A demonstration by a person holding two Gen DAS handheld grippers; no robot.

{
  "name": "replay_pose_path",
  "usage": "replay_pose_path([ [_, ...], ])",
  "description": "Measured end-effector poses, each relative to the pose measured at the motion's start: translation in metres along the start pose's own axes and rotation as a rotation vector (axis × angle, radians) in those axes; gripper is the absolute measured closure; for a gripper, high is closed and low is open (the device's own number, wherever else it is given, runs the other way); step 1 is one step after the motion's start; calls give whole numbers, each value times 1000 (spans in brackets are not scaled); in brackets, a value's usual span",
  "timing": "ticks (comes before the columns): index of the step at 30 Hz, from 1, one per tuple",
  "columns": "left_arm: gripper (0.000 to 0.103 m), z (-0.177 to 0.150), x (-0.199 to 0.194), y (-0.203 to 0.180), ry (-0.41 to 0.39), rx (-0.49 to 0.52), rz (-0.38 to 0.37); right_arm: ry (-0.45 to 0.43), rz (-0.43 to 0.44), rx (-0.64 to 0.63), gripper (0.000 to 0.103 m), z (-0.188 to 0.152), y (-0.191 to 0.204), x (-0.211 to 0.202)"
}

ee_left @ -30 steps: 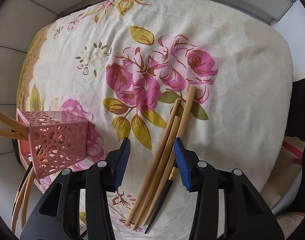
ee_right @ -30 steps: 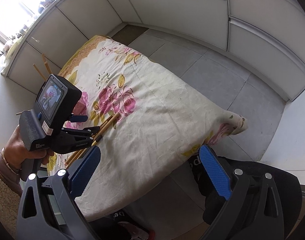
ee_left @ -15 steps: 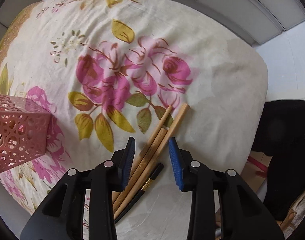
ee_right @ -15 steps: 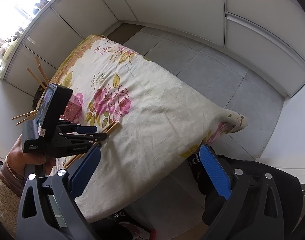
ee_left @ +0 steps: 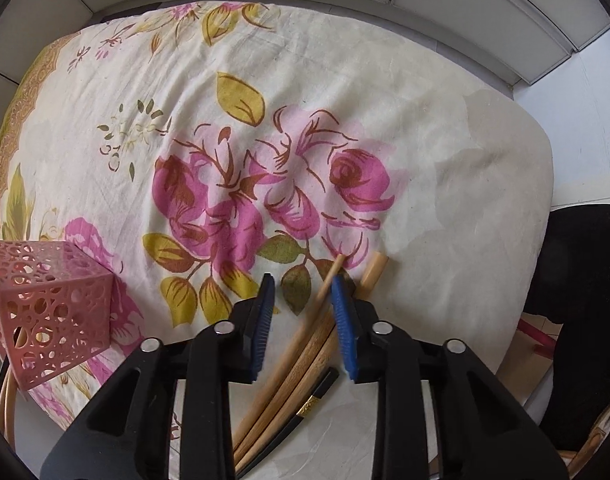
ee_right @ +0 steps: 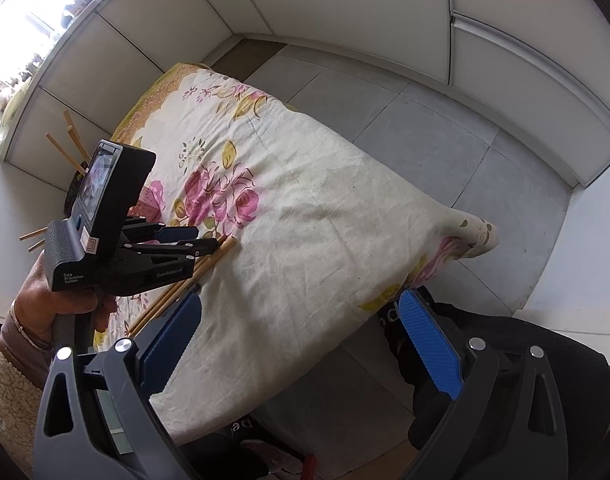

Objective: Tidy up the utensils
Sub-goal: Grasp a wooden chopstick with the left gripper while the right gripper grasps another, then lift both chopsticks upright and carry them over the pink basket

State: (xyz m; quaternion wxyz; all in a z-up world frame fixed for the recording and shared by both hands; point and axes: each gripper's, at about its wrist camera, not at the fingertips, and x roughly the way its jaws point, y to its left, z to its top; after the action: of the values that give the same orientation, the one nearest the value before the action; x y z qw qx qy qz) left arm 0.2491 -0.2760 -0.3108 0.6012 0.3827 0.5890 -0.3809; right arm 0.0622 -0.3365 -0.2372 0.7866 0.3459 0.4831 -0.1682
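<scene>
A left gripper poised low over a bundle of wooden chopsticks lying on a floral tablecloth, its blue pads spread and holding nothing, the sticks running up between them; one dark chopstick lies just to the right of the wooden ones. The bundle sits to the right of the pink perforated holder, well apart from it, and more wooden sticks already jut from that holder. The right gripper hangs released off the near edge of the cloth, away from the holder, gripping nothing. To take the sticks cleanly, the left pads would likely need to settle lower and centre on a single stick or tight pair before closing, since the right pad appears to overlap one stick and a squeeze there could scatter the bundle rather than lift it
</scene>
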Motion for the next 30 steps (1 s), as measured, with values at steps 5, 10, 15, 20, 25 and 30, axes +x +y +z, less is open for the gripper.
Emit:
replay_pose_path([
  [5,94,10,1,-1,10,-38,12,40,25,28,7,5,-2,7],
  [10,96,-22,-47,21,-175,-111,50,111,49,63,7,14,9,27],
  [15,98,-69,-109,26,-343,-114,147,251,92,204,14,33,25,68],
  [20,98,-126,-157,30,-519,-193,193,410,47,271,43,45,53,113],
  [25,99,-168,-187,27,-657,-243,257,475,-62,307,66,50,78,143],
  [30,99,-187,-203,18,-727,-212,276,444,-162,326,73,56,97,159],
])
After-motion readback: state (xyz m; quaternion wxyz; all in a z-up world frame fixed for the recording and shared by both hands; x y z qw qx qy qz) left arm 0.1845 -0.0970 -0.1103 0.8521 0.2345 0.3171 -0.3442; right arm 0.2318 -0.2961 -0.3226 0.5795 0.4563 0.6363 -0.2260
